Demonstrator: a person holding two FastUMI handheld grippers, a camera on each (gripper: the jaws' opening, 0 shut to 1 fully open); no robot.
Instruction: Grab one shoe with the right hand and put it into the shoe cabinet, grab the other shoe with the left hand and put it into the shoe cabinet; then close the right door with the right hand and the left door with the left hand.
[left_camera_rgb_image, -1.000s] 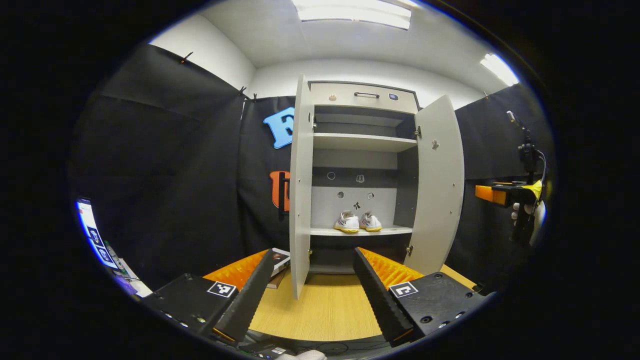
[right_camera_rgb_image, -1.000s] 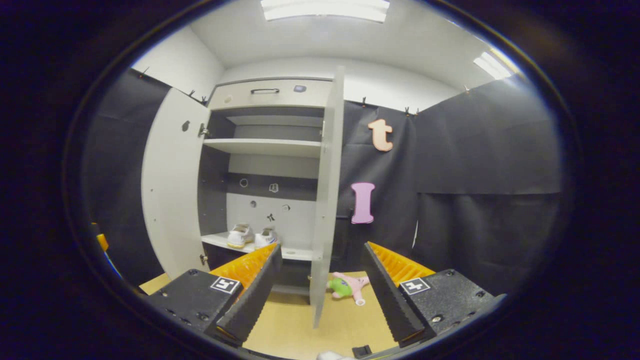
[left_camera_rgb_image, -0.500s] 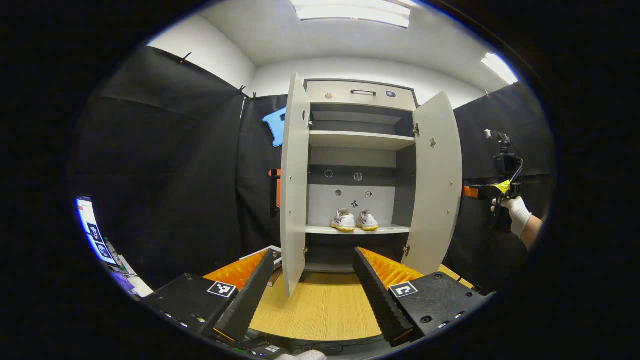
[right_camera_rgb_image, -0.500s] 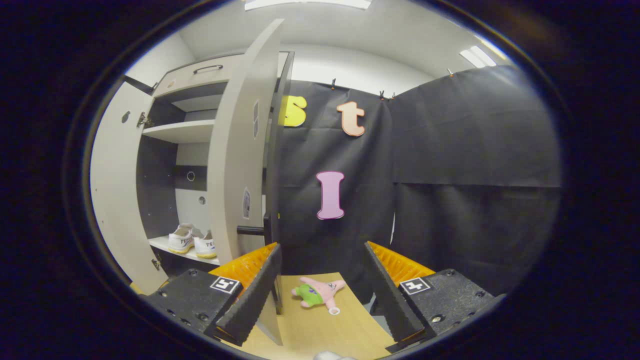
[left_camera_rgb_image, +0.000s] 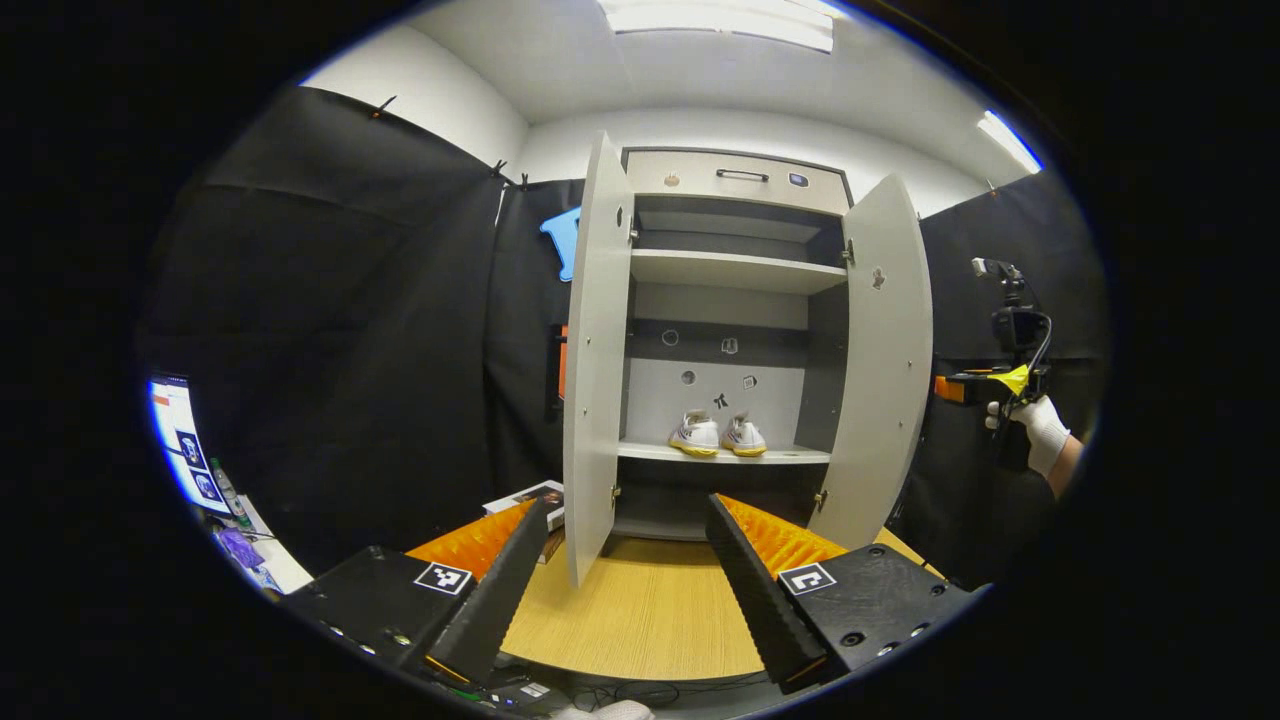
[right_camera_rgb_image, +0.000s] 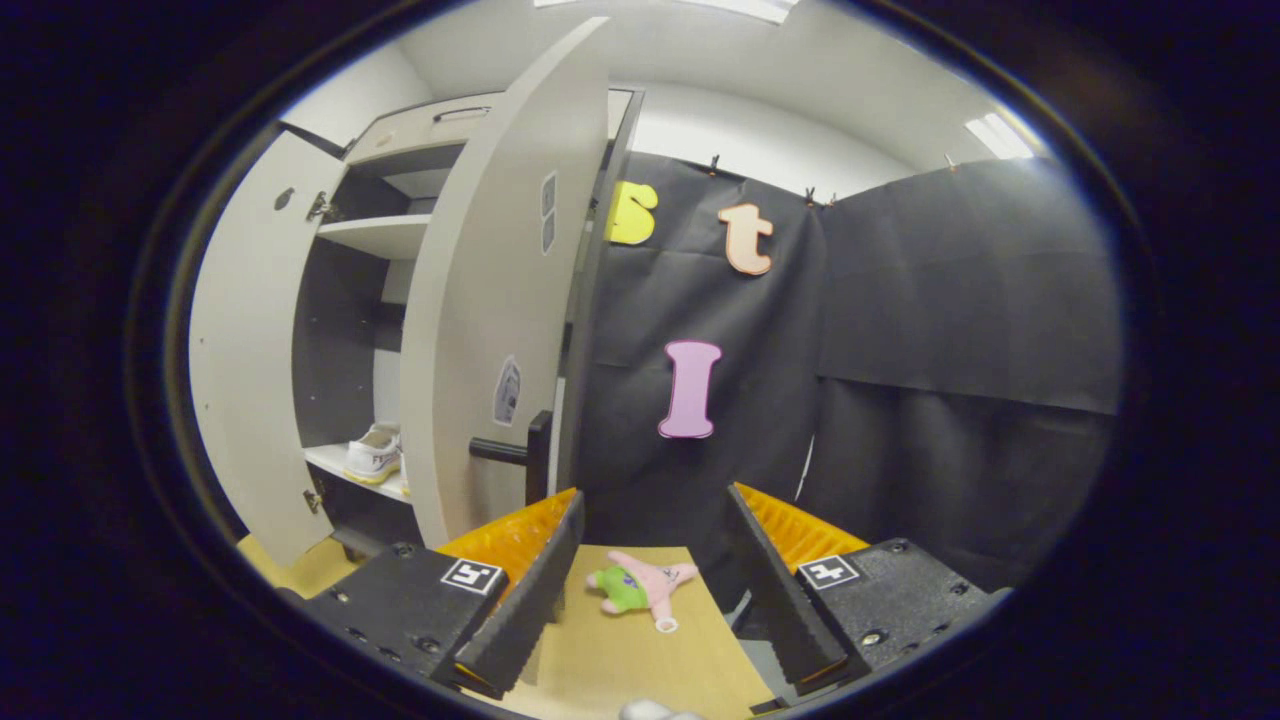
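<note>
shoes (left_camera_rgb_image: 718, 436) side by side on lower shelf of shoe cabinet (left_camera_rgb_image: 733, 180) | left door (left_camera_rgb_image: 596, 350), right door (left_camera_rgb_image: 880, 370) both ajar | left gripper (left_camera_rgb_image: 628, 580) fingers wide, empty, over table (left_camera_rgb_image: 640, 620) | right gripper (right_camera_rgb_image: 648, 590) fingers wide, empty, outside right door near its handle (right_camera_rgb_image: 510, 455) | plush toy (right_camera_rgb_image: 640, 588) on table

Both views bright and evenly lit from ceiling light panels (left_camera_rgb_image: 720, 20) overhead; the panels blow out to pure white (no detail in them). Strong fisheye bend: cabinet door (right_camera_rgb_image: 490, 300) edges curve hard in the right gripper view. Cabinet (left_camera_rgb_image: 730, 340) interior under the shelves sits in shadow; shoes (left_camera_rgb_image: 716, 436) still readable. Focus sharp at center, softer with slight colour fringing toward the rim. Counter (left_camera_rgb_image: 640, 620) shows no glare.
</note>
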